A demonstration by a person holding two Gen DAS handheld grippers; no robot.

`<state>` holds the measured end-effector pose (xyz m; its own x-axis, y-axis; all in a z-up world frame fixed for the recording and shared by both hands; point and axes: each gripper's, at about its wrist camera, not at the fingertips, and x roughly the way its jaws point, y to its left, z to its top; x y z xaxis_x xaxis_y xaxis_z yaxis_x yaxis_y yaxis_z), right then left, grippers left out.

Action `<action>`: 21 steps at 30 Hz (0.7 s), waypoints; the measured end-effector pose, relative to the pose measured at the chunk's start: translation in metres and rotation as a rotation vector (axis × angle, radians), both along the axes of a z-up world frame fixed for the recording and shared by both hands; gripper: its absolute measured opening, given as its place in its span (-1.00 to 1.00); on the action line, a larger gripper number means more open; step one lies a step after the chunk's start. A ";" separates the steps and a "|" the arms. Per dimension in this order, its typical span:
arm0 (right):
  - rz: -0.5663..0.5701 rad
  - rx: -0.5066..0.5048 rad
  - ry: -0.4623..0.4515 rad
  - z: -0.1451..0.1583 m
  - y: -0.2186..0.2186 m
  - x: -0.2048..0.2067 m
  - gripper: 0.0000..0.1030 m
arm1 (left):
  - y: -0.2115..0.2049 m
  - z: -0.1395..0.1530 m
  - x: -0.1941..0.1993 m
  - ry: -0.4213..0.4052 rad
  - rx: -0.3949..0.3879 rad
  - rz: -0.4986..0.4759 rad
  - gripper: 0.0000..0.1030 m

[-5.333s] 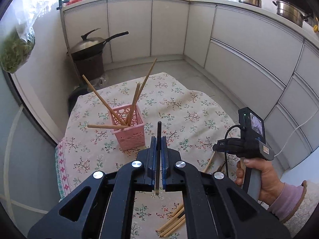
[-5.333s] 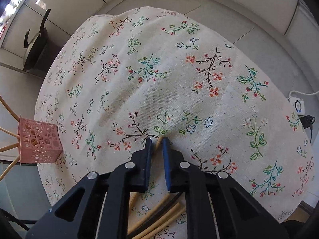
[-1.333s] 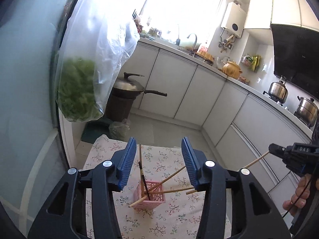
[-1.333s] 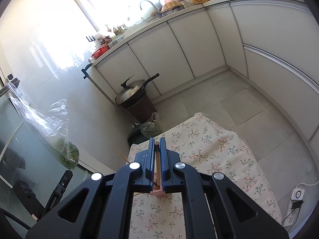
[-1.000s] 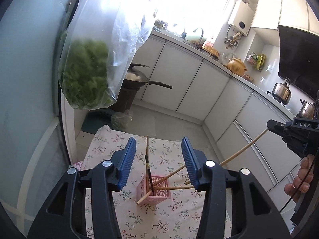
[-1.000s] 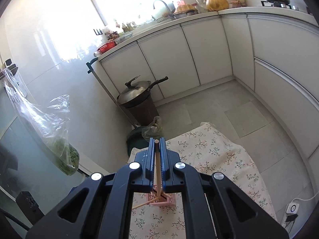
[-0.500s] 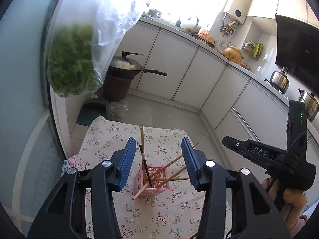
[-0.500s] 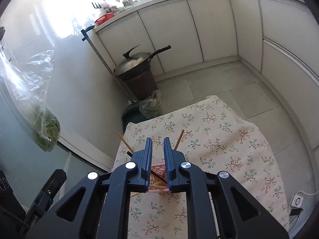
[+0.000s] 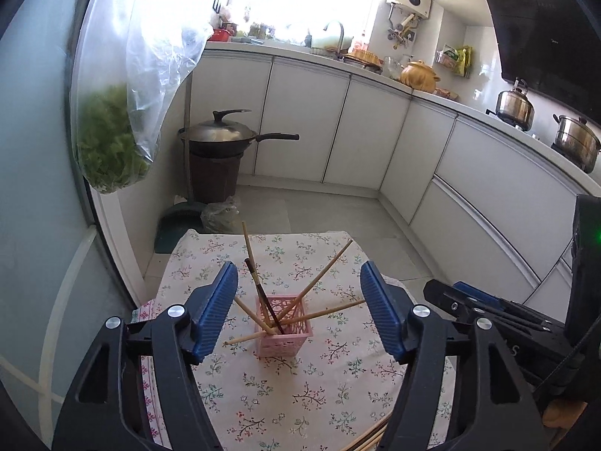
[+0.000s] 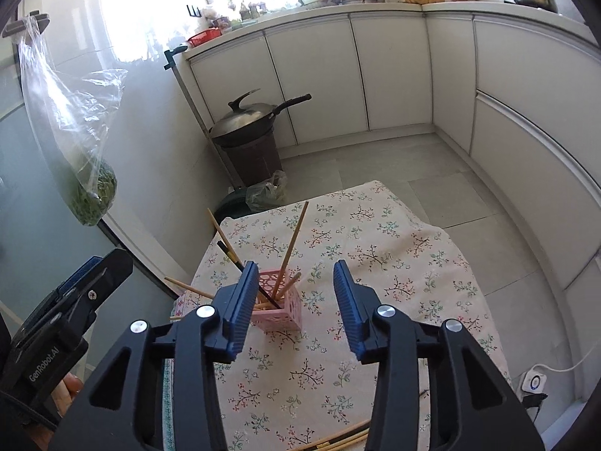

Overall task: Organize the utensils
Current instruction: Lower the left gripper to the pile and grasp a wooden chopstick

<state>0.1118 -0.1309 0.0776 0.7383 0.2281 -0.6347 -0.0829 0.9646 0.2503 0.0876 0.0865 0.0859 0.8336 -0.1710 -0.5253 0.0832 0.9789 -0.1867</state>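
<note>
The loose chopsticks (image 10: 334, 439) at the near edge of the surface (image 10: 394, 248) are cut off by both frames. The pink holder (image 9: 284, 329), bristling with chopsticks, stands mid-cloth. Left gripper (image 9: 299, 312) and right gripper (image 10: 296, 310) are both opening, nothing between their jaws

The pink holder (image 9: 284, 329) (seemingly mid-table) is viewed downward from both wrists, left camera slightly lower; kitchen cabinets (image 10: 315, 75) are shared.

Left gripper (image 9: 299, 310), right gripper (image 10: 296, 306): opening, seemingly empty.
</note>
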 end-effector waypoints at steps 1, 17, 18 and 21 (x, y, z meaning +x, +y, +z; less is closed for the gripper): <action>-0.006 0.000 -0.001 -0.001 -0.003 -0.004 0.01 | -0.003 -0.001 -0.002 0.003 0.005 -0.002 0.31; -0.223 0.007 0.033 -0.052 -0.077 -0.069 0.86 | -0.047 -0.053 -0.024 0.106 0.123 -0.102 0.86; -0.247 0.022 0.049 -0.061 -0.088 -0.077 0.86 | -0.053 -0.062 -0.022 0.141 0.135 -0.132 0.86; -0.287 0.060 0.113 -0.085 -0.119 -0.102 0.86 | -0.075 -0.089 -0.014 0.234 0.169 -0.214 0.86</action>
